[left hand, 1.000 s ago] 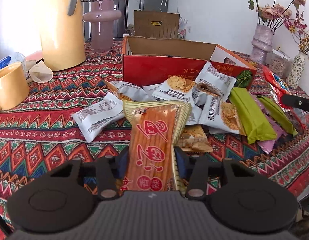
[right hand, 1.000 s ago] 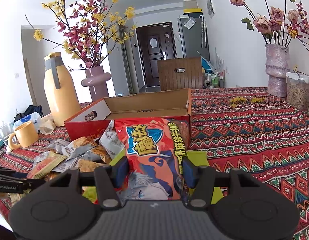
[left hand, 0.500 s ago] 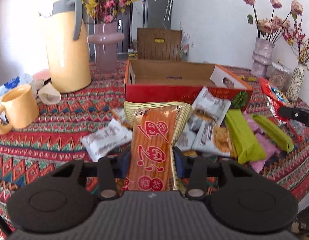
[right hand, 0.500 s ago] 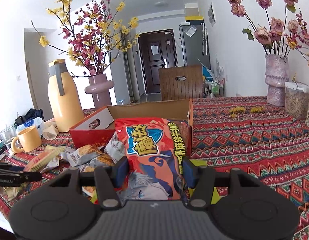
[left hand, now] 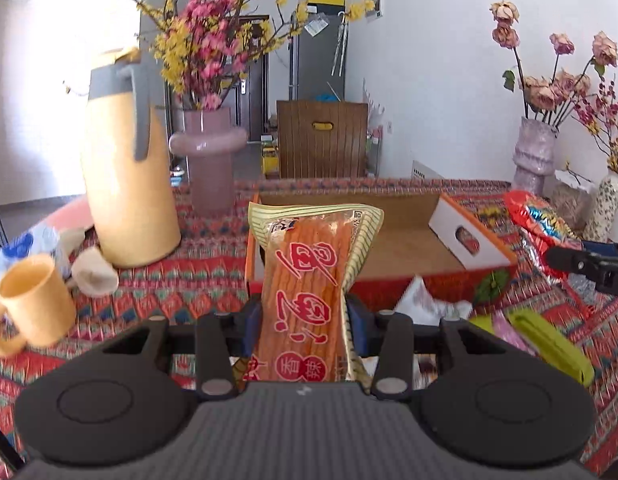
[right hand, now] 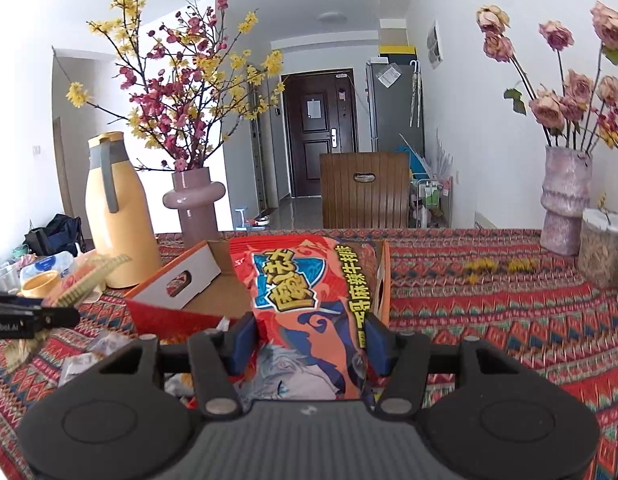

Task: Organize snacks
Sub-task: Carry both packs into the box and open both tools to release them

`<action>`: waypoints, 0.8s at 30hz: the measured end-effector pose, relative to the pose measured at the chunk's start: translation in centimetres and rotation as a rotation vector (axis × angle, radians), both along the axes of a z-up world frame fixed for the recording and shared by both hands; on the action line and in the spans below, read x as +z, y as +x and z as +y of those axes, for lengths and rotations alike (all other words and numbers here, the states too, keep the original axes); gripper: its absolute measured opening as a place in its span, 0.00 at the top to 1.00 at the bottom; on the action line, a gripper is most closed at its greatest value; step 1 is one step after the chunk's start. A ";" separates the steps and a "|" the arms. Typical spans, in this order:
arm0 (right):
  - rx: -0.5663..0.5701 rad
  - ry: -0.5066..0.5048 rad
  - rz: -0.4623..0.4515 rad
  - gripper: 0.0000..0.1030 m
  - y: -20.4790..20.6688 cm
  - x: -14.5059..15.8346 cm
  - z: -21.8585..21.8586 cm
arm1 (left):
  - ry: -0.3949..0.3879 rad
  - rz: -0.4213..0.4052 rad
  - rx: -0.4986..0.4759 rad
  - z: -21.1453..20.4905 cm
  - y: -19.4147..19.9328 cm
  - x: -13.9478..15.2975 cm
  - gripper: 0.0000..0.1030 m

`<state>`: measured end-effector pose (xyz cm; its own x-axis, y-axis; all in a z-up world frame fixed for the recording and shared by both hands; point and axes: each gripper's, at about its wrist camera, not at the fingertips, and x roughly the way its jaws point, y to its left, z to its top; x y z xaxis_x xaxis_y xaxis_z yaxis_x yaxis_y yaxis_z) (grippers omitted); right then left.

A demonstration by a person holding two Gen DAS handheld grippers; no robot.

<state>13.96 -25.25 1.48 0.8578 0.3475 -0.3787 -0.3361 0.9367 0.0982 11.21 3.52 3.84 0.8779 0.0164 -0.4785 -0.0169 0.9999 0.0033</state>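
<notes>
Patterned tablecloth (right hand: 489,312); "GenRobot.AI" tongs (right hand: 13,322).

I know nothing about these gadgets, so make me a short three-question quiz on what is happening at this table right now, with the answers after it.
1. True or false: the left gripper is shut on an orange snack packet.
2. What does the right gripper hold? A) a yellow mug B) a red and blue snack packet C) a green bar
3. Fill in: the cardboard box beyond both packets stands ____ at the top.

Key
1. True: both pads press its sides.
2. B: the red and blue snack packet. The yellow mug and green bar lie on the table.
3. Open.
</notes>
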 end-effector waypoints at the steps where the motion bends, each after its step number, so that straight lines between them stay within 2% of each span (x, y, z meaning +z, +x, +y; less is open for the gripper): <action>1: -0.001 -0.003 0.000 0.46 0.6 0.2 0.1 | 0.003 -0.006 -0.001 0.0 0.6 0.3 0.57; 11: -0.001 -0.036 0.005 0.46 7.9 0.8 2.1 | 0.006 -0.026 0.020 -0.4 7.2 1.4 0.57; 19: -0.007 -0.031 0.031 0.46 13.5 0.2 4.1 | -0.001 -0.005 0.049 -0.3 12.7 0.8 0.57; 24: -0.031 0.006 0.047 0.46 16.3 -0.6 4.6 | -0.023 -0.004 0.063 -0.4 15.0 -0.3 0.57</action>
